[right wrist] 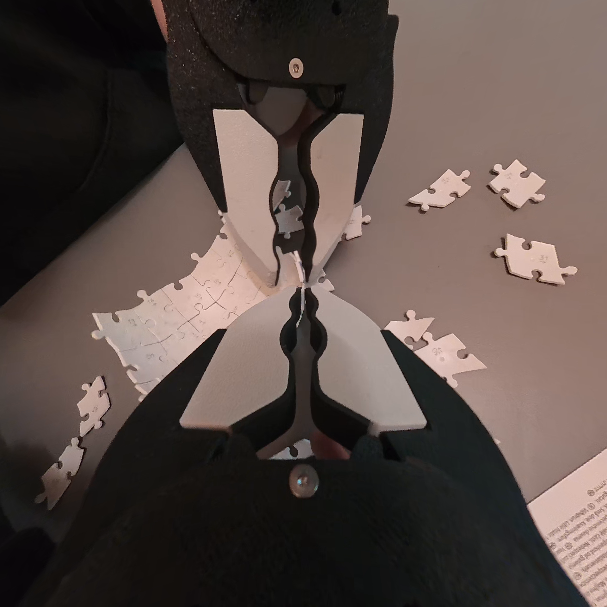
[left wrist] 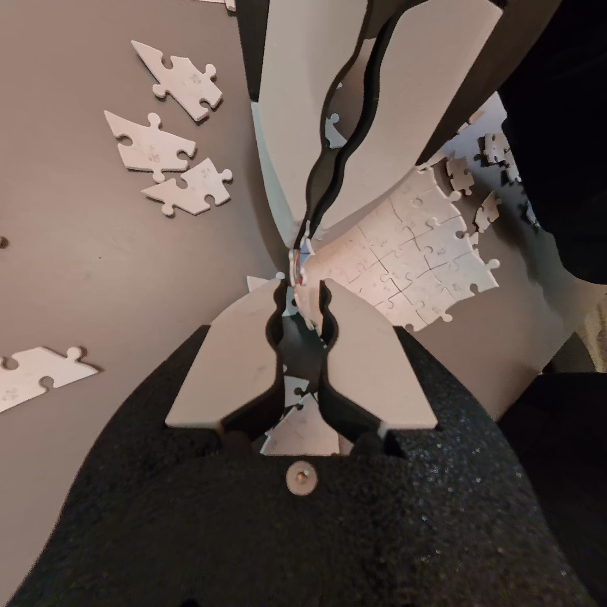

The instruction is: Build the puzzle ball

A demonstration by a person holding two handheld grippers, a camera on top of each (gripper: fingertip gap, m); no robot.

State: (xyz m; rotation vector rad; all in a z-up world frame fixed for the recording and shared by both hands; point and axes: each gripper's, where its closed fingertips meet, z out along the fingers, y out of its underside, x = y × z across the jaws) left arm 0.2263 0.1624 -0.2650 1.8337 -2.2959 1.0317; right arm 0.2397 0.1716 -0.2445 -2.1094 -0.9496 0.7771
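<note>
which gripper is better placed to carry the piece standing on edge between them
Right, probably. The right gripper has its jaws closed on the upright puzzle piece. The left gripper has its jaws apart, with a visible gap beside the piece, so it has no hold.

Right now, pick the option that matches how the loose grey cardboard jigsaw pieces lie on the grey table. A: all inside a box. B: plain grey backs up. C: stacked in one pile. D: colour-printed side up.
B: the loose grey cardboard jigsaw pieces lie scattered singly on the grey table with plain grey backs up, as does the joined curved section of grey pieces.
</note>
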